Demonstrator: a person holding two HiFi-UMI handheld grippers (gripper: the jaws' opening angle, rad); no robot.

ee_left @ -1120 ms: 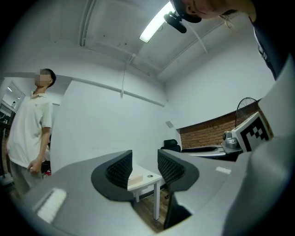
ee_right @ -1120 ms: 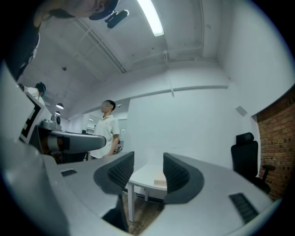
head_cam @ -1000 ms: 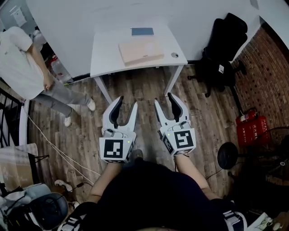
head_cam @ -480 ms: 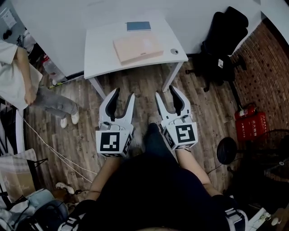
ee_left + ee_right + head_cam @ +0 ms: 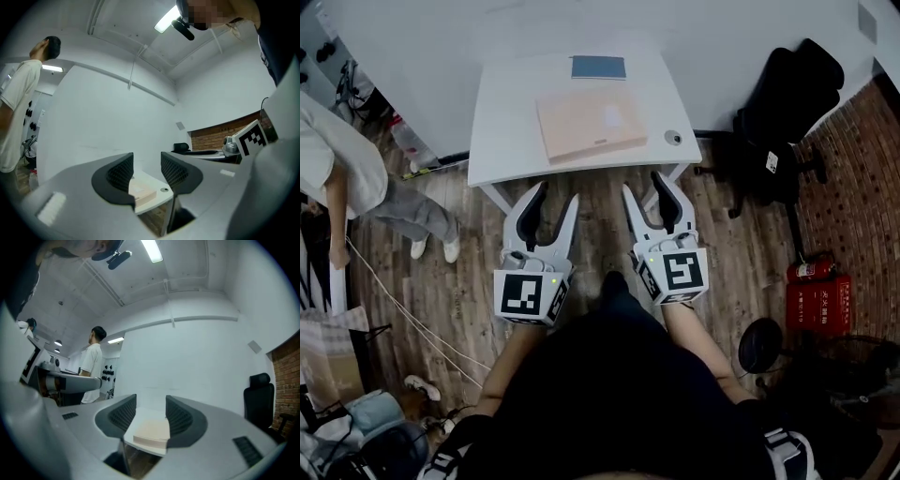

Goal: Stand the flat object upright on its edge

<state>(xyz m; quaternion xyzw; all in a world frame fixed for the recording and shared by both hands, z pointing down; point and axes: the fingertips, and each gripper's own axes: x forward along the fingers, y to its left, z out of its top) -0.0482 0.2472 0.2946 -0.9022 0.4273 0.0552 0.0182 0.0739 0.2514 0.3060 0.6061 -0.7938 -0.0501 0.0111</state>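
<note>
Jaws of left gripper [image 5: 553, 199] and right gripper [image 5: 644, 189] stand apart, empty, now nearer the worktop [image 5: 508, 131], bringing the flat object [image 5: 591, 125] lying on it almost within reach.

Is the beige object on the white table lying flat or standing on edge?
Lying flat: the beige object shows its broad face upward on the table.

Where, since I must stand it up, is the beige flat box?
In the head view the beige flat box lies centred on the white table, nearer than the blue notebook.
</note>
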